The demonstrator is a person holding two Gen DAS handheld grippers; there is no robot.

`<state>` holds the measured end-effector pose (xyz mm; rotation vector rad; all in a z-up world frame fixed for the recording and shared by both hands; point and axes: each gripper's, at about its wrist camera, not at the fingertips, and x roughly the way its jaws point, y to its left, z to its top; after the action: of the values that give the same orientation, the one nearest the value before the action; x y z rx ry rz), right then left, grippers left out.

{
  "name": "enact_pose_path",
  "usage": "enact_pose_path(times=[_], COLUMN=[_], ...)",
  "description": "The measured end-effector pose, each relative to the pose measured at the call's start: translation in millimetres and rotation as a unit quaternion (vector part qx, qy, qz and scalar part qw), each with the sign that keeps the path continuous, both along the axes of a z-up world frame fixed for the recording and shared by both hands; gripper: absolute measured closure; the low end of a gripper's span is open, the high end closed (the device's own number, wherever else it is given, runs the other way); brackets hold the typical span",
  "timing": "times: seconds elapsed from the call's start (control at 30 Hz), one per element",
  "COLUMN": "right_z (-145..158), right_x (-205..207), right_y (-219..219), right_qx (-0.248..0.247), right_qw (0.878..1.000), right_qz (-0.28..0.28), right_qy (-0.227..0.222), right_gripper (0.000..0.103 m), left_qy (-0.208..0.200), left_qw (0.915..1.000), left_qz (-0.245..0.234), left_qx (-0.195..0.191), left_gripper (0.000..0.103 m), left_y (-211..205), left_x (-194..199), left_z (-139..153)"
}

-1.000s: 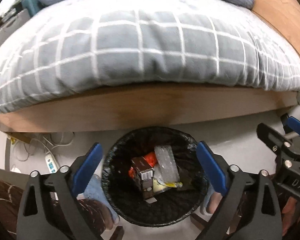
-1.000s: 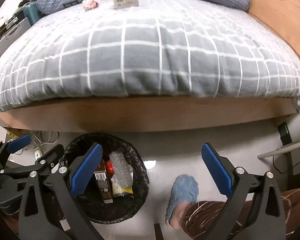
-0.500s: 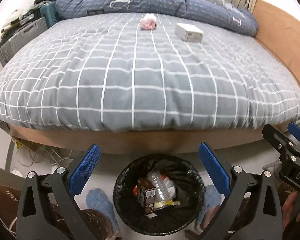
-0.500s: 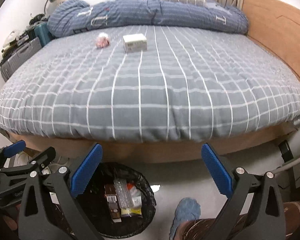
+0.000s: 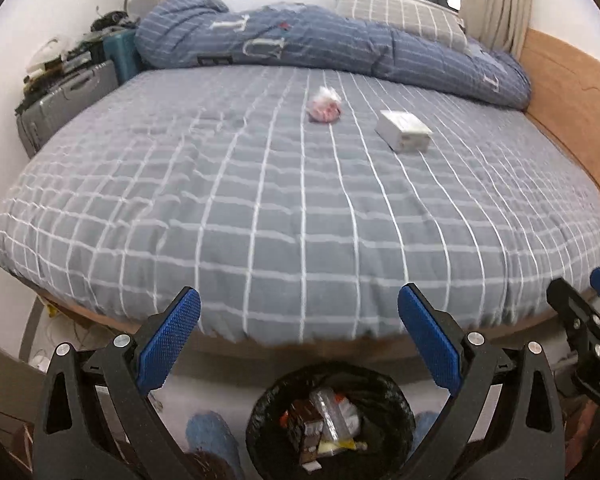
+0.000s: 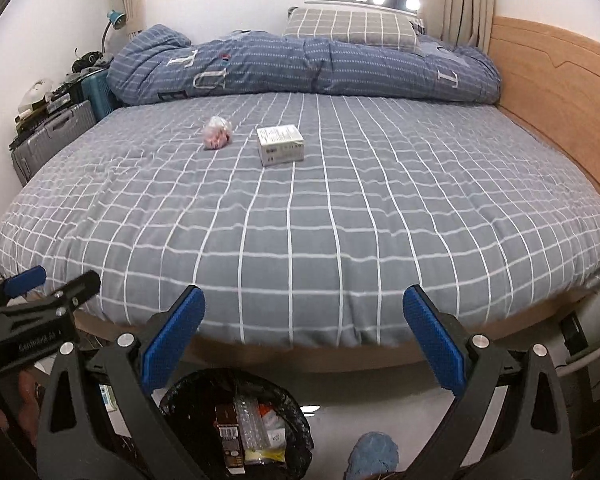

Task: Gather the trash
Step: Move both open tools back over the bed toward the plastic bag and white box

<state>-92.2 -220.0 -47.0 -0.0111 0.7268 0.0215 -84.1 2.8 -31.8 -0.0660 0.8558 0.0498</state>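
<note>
Hovering above the black-lined trash bin [image 5: 332, 424] at the bed's [image 5: 300, 208] foot, the left gripper [image 5: 299, 340] and right gripper [image 6: 303, 338] both gape wide and empty. Well apart from them, a crumpled pink-white wrapper [image 6: 217, 138] lies near a white box [image 6: 280, 145] on the checked cover.

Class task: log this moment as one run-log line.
left gripper: open, empty | right gripper: open, empty | crumpled wrapper, white box: on bed | bin: part filled

Grey checked bed [image 6: 300, 240], white box [image 6: 281, 145] beside crumpled pink wrapper [image 6: 217, 137], rolled blue duvet [image 6: 300, 68] behind
</note>
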Motion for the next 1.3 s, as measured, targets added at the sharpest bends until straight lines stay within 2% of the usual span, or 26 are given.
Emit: enact_pose_path(times=[0.13,0.23,0.47,0.83,1.1,1.3], right_z=[5.2,8.2,10.6,8.9,-2.0,-13.3], right_x=[14.6,26.8,62.0,126.7,180.6,225.2], right_y=[0.8,1.5,4.9,6.6,10.1,19.1], right_qx=[0.003,0.002,0.002,0.002,-0.007,-0.019], right_qw=[1.000,1.000,1.000,1.000,1.000,1.000], right_qz=[0.001,0.001,0.007,0.007,0.009,0.019], right_qy=[-0.007,-0.011,-0.019,-0.024,-0.011,0.001], right_gripper=[0.008,0.008,0.008,0.008,0.008,0.008], left_qy=[-0.026,-0.034,-0.049,-0.034,-0.020,-0.014], left_qw=[0.9995,0.9993,0.9983,0.9985,0.9992,0.9990], left_qz=[-0.001,-0.001,-0.009,-0.023,-0.028,-0.037], left_qx=[0.016,0.013,0.031,0.037,0.019,0.021], left_gripper=[0.006,0.006,0.006,0.006,0.006,0.006], left_y=[4.2,10.8,15.0,18.5,23.2,19.0], left_x=[15.7,29.3,60.3,119.4,181.0,226.5], left_z=[14.0,20.5,22.5,11.8,3.7,-5.1])
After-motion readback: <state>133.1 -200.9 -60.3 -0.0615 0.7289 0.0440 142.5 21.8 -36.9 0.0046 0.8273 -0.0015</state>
